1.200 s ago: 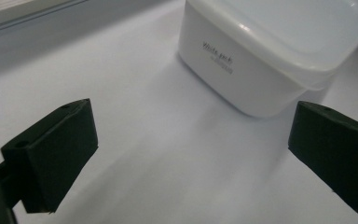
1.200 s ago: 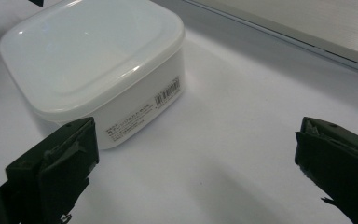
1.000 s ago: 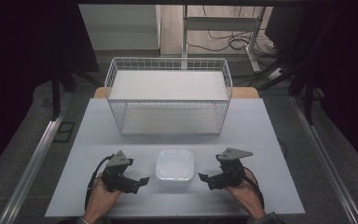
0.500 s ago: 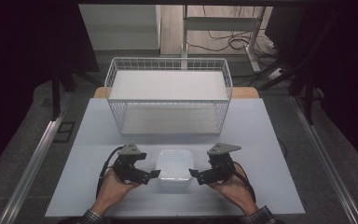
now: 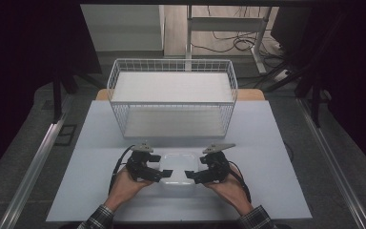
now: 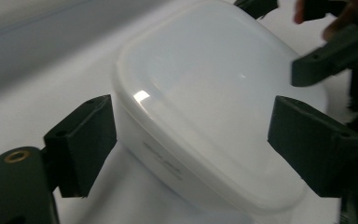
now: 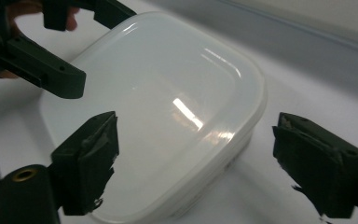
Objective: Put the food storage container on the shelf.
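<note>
Pale grey-white tabletop (image 5: 276, 143), matte, rectangular. White wire basket (image 5: 171, 98) stands at far middle (white panel inside as its floor). White lidded plastic container (image 5: 178, 167) sits near front edge, centred, well apart from basket.

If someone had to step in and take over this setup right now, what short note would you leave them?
Left gripper: open, jaws just closing in around the left end of the white lidded container, not yet pressing on it.
Right gripper: open, jaws also closing in at the container's right end, no grip yet.
The container sits on the table near the front edge, lid on. The wire basket stands behind it.
Done: both grippers brought to the container.
Left: clamp both ends, then probably lift it.
</note>
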Demonstrator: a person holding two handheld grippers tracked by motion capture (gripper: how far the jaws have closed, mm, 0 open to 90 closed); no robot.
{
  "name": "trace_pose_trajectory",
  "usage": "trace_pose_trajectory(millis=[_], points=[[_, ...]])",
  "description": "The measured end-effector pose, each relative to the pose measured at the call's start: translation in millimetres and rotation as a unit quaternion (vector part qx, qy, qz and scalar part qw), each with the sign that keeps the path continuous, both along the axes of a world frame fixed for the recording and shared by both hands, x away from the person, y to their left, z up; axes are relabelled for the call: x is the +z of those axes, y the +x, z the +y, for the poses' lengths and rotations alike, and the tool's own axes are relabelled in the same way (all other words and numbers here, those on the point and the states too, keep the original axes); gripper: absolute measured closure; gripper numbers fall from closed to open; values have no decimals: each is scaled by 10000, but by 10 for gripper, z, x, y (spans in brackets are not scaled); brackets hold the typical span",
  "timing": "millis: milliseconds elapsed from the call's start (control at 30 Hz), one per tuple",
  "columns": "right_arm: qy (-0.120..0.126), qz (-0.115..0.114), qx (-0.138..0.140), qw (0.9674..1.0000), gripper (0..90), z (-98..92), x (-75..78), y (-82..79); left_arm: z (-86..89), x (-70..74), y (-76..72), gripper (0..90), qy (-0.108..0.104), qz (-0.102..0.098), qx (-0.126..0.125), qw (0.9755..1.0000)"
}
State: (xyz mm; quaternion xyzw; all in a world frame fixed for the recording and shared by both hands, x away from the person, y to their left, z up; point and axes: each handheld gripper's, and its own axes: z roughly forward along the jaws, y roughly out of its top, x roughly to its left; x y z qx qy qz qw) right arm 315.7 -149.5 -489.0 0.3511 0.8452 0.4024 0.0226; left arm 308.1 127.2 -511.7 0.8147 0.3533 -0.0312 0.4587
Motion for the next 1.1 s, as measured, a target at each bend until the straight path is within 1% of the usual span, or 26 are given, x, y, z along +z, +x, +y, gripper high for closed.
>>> trace_pose_trajectory(millis=[67, 167, 233, 267, 333, 367, 400, 500, 533, 600, 633, 700, 733, 767, 833, 900, 967, 1100], points=[[121, 138, 95, 9998, 222, -13, -8, -9, 4, -5, -28, 160, -33, 71, 21, 10000], [195, 321, 77, 9993, 234, -35, -20, -40, 8, 10, -91, 176, -6, 178, 61, 9998], [245, 450, 14, 9987, 288, -62, -15, -71, 33, 23, -135, 220, -22, 274, 114, 9996], [284, 513, -22, 9983, 326, -85, -8, -89, 54, 32, -161, 256, -42, 314, 128, 9994], [358, 586, -101, 9976, 421, -138, 12, -133, 96, 64, -226, 359, -47, 256, 186, 9995], [381, 606, -186, 9973, 479, -160, 30, -159, 116, 86, -256, 426, -62, 239, 257, 9994], [386, 569, -260, 9973, 540, -183, 52, -181, 136, 105, -281, 501, -65, 198, 305, 9993], [384, 596, -399, 9967, 607, -200, 105, -217, 173, 120, -309, 597, -147, 262, 372, 9989], [401, 582, -444, 9965, 630, -203, 113, -220, 177, 128, -313, 619, -155, 242, 424, 9987], [510, 615, -560, 9952, 685, -224, 133, -215, 174, 151, -325, 663, -158, 166, 541, 9983], [583, 633, -607, 9944, 715, -241, 139, -207, 173, 162, -328, 692, -204, 152, 606, 9978], [685, 599, -720, 9932, 770, -279, 142, -198, 175, 165, -324, 756, -275, 152, 707, 9970], [714, 575, -764, 9929, 780, -289, 142, -195, 171, 160, -321, 776, -292, 152, 743, 9967], [694, 517, -785, 9932, 780, -288, 144, -196, 167, 156, -317, 780, -297, 159, 775, 9964], [634, 402, -805, 9939, 781, -272, 153, -204, 157, 159, -314, 787, -223, 127, 834, 9962], [515, 225, -797, 9952, 782, -243, 166, -215, 142, 166, -312, 791, -124, 66, 893, 9959], [490, 117, -797, 9955, 782, -227, 181, -216, 149, 185, -307, 791, -148, 47, 924, 9956], [570, 18, -731, 9957, 782, -229, 246, -188, 177, 263, -298, 794, -227, -30, 916, 9955]])
